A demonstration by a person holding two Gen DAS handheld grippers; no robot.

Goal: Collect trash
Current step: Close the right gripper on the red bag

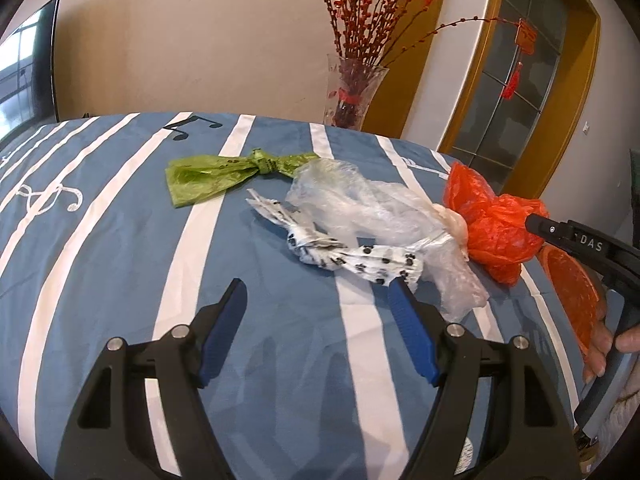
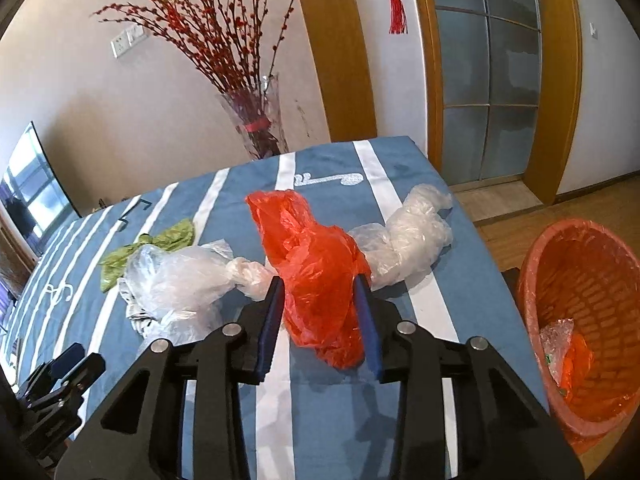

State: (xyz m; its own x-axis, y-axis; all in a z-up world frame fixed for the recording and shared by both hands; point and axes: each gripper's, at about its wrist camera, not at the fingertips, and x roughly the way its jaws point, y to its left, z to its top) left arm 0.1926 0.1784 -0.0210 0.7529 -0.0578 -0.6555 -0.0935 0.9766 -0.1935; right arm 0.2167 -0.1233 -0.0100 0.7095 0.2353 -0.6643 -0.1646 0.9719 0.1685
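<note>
Several knotted plastic bags lie on the blue striped tablecloth (image 1: 100, 260). A red bag (image 2: 316, 272) sits between the fingers of my right gripper (image 2: 318, 284), which is closed around it; it also shows in the left wrist view (image 1: 496, 224). A clear bag (image 1: 360, 200), a white bag with black dots (image 1: 360, 258) and a green bag (image 1: 216, 174) lie near my left gripper (image 1: 318, 286), which is open and empty just short of the dotted bag. Another clear bag (image 2: 412, 236) lies right of the red one.
An orange waste basket (image 2: 580, 320) with a liner and some trash inside stands on the floor at the table's right edge. A glass vase (image 2: 256, 128) with red branches stands behind the table. A TV (image 2: 28, 192) is at the left.
</note>
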